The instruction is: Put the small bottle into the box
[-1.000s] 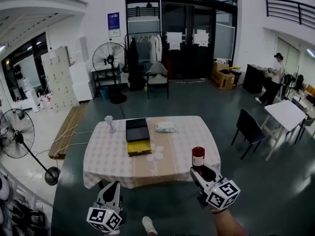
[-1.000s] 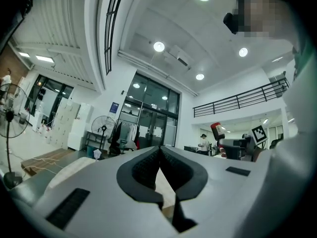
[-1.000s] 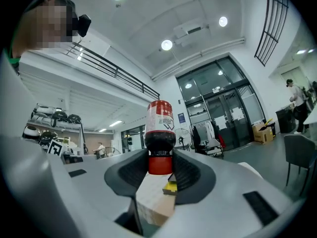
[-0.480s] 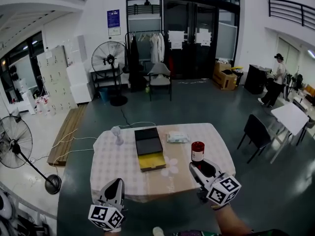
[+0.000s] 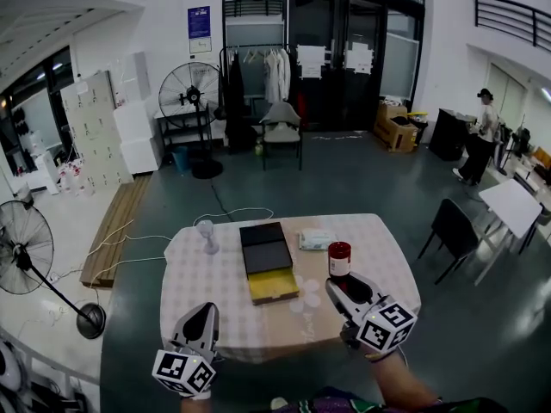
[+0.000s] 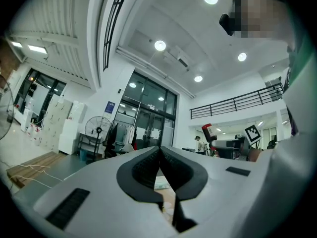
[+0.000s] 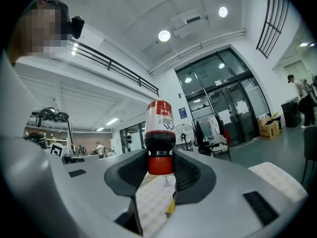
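My right gripper (image 5: 343,284) is shut on the small bottle (image 5: 339,258), which has dark contents and a white label. In the right gripper view the pads pinch its red cap, and the bottle (image 7: 159,128) points away from my right gripper (image 7: 161,165). It hangs over the near right part of the table (image 5: 207,282). The box (image 5: 269,261) lies open at the table's middle, with a black lid behind and a yellow inside in front, just left of the bottle. My left gripper (image 5: 205,312) is low at the near left and is shut and empty (image 6: 160,155).
A stemmed glass (image 5: 206,232) stands on the table left of the box, and a white packet (image 5: 316,239) lies behind the bottle. A dark chair (image 5: 449,226) and a white table (image 5: 514,203) stand to the right, a floor fan (image 5: 26,248) to the left. A person (image 5: 476,144) stands far right.
The view has drawn closer to the table. My right gripper has carried the bottle from the table's front edge inward, nearer the box. The left gripper stays low and shut.
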Available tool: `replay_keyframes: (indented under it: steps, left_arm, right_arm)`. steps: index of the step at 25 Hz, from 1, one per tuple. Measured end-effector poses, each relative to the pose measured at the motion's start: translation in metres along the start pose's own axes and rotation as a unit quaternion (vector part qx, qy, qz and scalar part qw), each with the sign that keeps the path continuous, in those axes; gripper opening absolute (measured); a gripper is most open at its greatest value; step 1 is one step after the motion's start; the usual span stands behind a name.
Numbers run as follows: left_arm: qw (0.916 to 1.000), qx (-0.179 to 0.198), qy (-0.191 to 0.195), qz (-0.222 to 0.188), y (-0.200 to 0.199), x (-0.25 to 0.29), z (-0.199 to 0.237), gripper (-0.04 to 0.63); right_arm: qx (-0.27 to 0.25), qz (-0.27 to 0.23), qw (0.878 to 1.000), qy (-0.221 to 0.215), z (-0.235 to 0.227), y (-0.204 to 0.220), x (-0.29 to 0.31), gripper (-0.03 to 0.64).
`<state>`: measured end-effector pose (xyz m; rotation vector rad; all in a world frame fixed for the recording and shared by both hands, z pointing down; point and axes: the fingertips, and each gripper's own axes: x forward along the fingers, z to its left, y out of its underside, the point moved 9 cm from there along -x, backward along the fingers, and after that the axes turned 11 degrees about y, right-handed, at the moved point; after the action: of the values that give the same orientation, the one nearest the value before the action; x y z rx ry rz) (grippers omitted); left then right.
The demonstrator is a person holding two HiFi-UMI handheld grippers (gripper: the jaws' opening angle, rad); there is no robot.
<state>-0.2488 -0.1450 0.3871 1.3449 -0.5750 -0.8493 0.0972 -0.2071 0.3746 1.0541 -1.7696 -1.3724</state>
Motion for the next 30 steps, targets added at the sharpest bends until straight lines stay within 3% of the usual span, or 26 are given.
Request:
replay_keyframes:
  steps: [8, 18, 30]
  left_arm:
    - [1.0000, -0.005, 0.000, 0.003, 0.018, 0.018, 0.027, 0.023]
    - [0.9996, -0.015, -0.011, 0.020, 0.038, 0.069, 0.037, 0.023]
    - [0.9958, -0.030, -0.073, 0.046, 0.068, 0.126, 0.053, 0.023]
  right_arm:
    - [-0.014, 0.043, 0.999, 0.000, -0.011, 0.029, 0.043, 0.156]
    - [-0.020, 0.119, 0.992, -0.042, -0.049, 0.077, 0.120, 0.156]
    - [-0.059, 0.253, 0.958, -0.122, -0.096, 0.159, 0.219, 0.156]
